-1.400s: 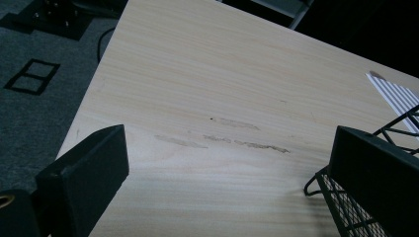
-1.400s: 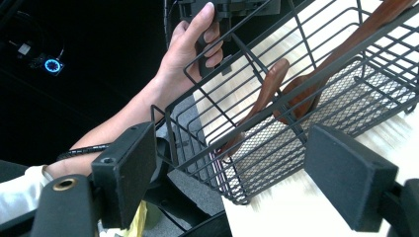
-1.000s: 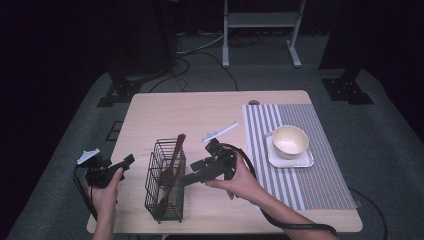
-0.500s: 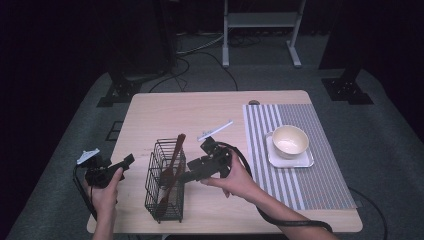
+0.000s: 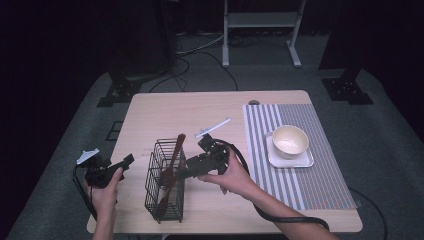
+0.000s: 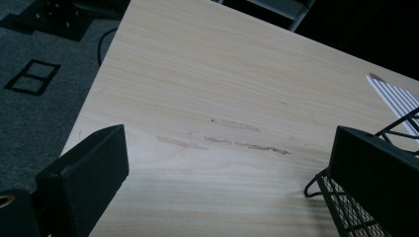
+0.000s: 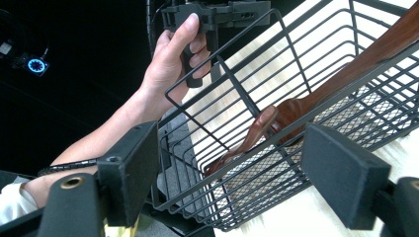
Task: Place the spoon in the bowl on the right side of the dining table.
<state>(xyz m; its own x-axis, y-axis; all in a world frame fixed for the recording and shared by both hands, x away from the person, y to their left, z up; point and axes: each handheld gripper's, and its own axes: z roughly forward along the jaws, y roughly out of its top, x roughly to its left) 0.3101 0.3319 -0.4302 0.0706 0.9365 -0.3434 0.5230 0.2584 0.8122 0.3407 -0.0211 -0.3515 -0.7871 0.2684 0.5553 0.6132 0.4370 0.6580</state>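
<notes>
One wire basket [image 5: 165, 185], two wooden spoons [image 5: 171, 167], one bowl [image 5: 289, 140], one plate [image 5: 295, 160], one striped mat [image 5: 320, 180]

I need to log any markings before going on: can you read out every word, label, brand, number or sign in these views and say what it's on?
None: no readable text in any view.
The wire basket, wooden spoon, bowl, striped mat and table carry no lettering.
The right gripper and left gripper show no markings.

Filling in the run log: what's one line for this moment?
right hand-held gripper: open, at wire basket rim | left hand-held gripper: open, off table edge | wooden spoon: in basket | bowl: on plate
</notes>
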